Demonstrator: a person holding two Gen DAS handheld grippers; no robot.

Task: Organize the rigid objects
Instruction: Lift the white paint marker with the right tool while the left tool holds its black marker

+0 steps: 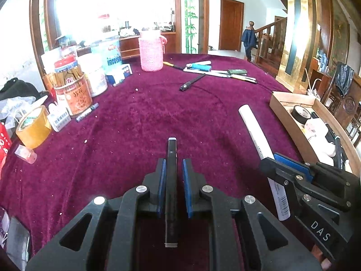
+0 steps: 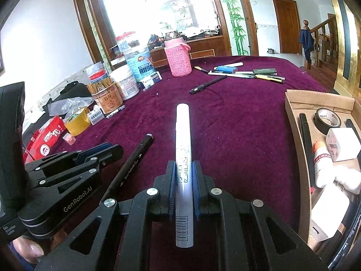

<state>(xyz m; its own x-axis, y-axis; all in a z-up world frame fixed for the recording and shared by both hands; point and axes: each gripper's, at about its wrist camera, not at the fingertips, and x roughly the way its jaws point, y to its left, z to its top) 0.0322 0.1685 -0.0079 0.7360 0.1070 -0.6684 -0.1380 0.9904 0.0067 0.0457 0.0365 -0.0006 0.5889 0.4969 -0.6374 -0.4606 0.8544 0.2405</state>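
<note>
My left gripper (image 1: 174, 169) is shut on a black marker (image 1: 171, 153), held just above the maroon tablecloth (image 1: 135, 122). The marker also shows in the right wrist view (image 2: 133, 160). My right gripper (image 2: 183, 171) is shut on a white marker (image 2: 183, 135), which points forward over the cloth; it also shows in the left wrist view (image 1: 255, 128). A cardboard box (image 2: 295, 122) on the right holds black tape, white items and dark pens.
A black pen (image 2: 207, 84) lies mid-table. Further back lie several pens and a blue item (image 2: 225, 68). A pink knitted jar (image 2: 178, 58), cans, jars and tape rolls (image 2: 77, 120) crowd the left side.
</note>
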